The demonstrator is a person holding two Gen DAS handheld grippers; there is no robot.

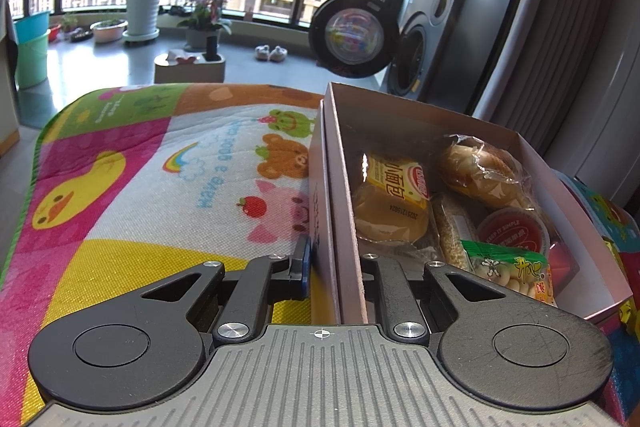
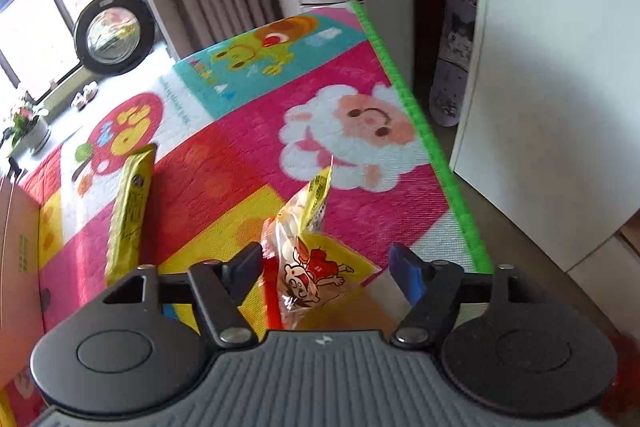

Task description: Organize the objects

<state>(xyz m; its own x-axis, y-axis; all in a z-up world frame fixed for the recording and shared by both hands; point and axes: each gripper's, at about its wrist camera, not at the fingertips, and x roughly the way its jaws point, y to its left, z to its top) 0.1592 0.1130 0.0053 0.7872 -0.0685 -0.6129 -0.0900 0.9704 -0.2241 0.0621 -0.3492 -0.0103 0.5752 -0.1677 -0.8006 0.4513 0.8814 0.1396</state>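
Right wrist view shows the right gripper (image 2: pixel 326 267) open around a yellow snack packet (image 2: pixel 316 267), needing closure, while the left gripper (image 1: pixel 334 263) clamps the snack box (image 1: pixel 340 227) wall.

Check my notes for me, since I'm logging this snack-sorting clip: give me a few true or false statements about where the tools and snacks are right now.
1. The left tool straddles the near wall of the cardboard box. True.
2. The box is empty. False: it holds several wrapped snacks, among them a bun packet with a yellow label and a green-topped packet.
3. The right tool is clamped shut on a snack. False: its fingers are spread wide, with a yellow and red cartoon packet between them.
4. A long yellow bar wrapper lies on the play mat, left of the cartoon packet. True.
5. The washing machine door is closed. False: it hangs open.
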